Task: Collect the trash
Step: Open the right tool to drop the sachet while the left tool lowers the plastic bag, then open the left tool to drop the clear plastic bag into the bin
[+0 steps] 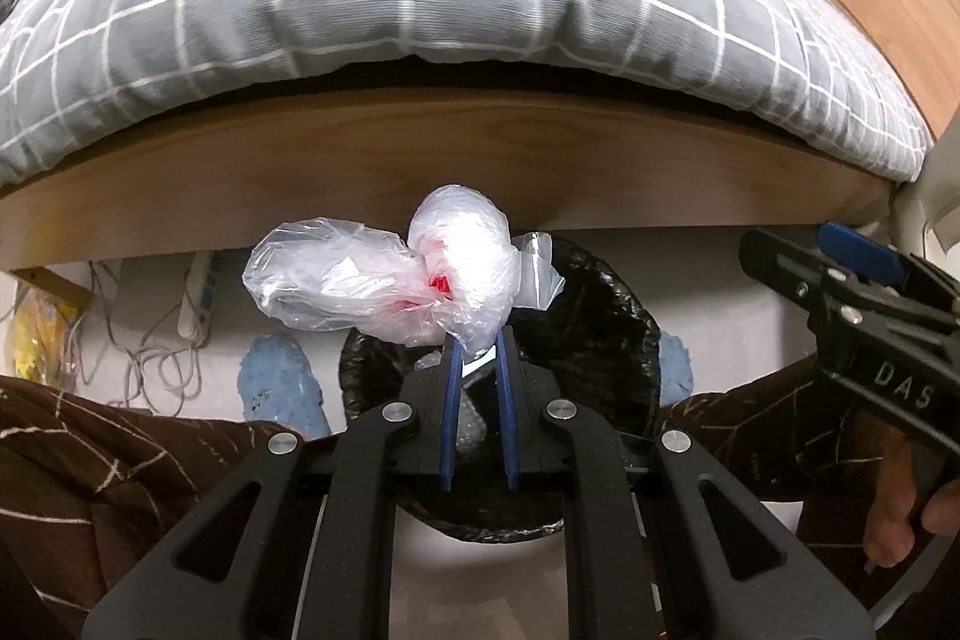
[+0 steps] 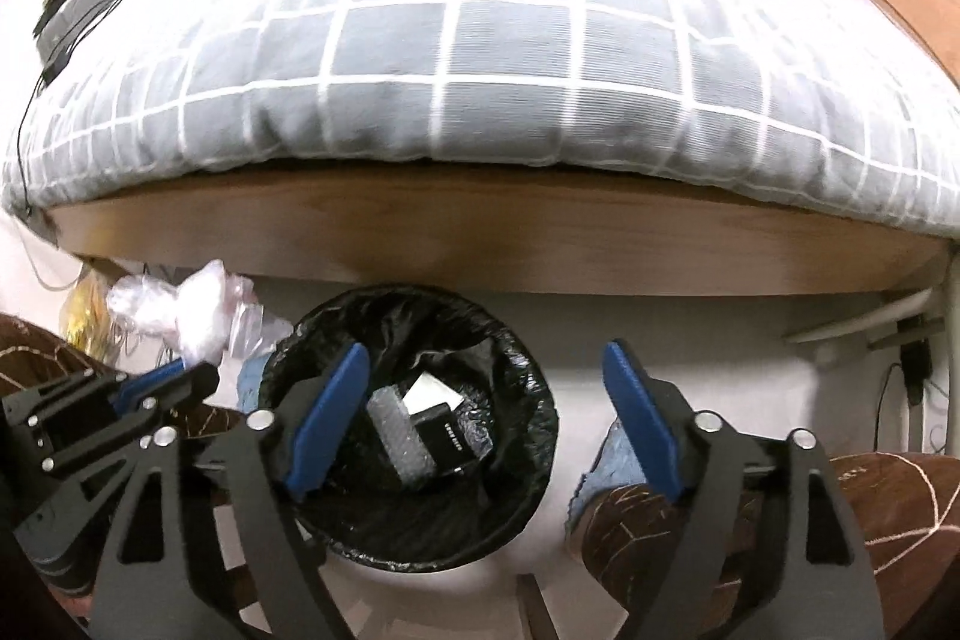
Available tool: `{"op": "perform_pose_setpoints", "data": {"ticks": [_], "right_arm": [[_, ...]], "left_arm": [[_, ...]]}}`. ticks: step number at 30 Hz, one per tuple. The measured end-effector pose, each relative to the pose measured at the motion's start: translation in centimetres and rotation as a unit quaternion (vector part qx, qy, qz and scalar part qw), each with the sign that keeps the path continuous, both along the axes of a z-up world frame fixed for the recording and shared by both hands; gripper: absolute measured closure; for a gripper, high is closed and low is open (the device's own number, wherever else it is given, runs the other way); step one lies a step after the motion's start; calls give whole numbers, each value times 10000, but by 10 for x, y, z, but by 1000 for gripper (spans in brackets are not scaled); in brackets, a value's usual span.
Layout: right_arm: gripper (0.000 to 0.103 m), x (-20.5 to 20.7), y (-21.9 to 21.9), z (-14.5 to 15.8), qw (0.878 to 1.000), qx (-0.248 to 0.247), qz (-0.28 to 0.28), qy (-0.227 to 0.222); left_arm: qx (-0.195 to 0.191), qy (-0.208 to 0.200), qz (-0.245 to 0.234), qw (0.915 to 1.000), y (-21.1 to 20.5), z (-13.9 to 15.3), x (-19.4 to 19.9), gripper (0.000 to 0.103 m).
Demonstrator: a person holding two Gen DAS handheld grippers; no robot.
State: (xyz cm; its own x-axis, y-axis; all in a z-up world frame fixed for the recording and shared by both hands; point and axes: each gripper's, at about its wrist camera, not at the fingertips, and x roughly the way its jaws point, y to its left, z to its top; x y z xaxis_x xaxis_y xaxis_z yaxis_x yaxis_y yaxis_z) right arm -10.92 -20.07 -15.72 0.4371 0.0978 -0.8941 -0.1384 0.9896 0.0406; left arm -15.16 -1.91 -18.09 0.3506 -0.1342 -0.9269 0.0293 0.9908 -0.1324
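Left wrist: my left gripper (image 1: 478, 340) clamps plastic bag (image 1: 396, 274) over bin (image 1: 624, 334) at 12 o'clock.
Right wrist: right gripper (image 2: 486, 388) gapes empty.
Progress: some trash binned, bag undropped.

My left claw (image 1: 478, 346) pinches a crumpled clear bag (image 1: 390, 280), something red inside, above the black-lined bin (image 2: 414, 424); the bin holds what looks like packaging.

Bright indoor light, fisheye bending, slight blur
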Motion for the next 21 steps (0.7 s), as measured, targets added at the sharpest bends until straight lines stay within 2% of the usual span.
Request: {"op": "perform_pose_setpoints", "data": {"ticks": [3, 5, 12, 21], "right_arm": [[11, 1, -11, 4, 9997, -79, -132, -191], [9, 1, -15, 6, 9994, -107, -206, -253], [8, 5, -36, 9, 9986, -88, -416, -308], [8, 5, -40, 9, 9984, -93, -445, -346]], "left_arm": [[22, 15, -94, 10000, -10, -2, 2, 92], [36, 17, -162, 9999, -18, -3, 4, 92], [85, 40, -395, 9992, -43, -5, 6, 92], [146, 54, -597, 9981, -62, -8, 10, 89]]}}
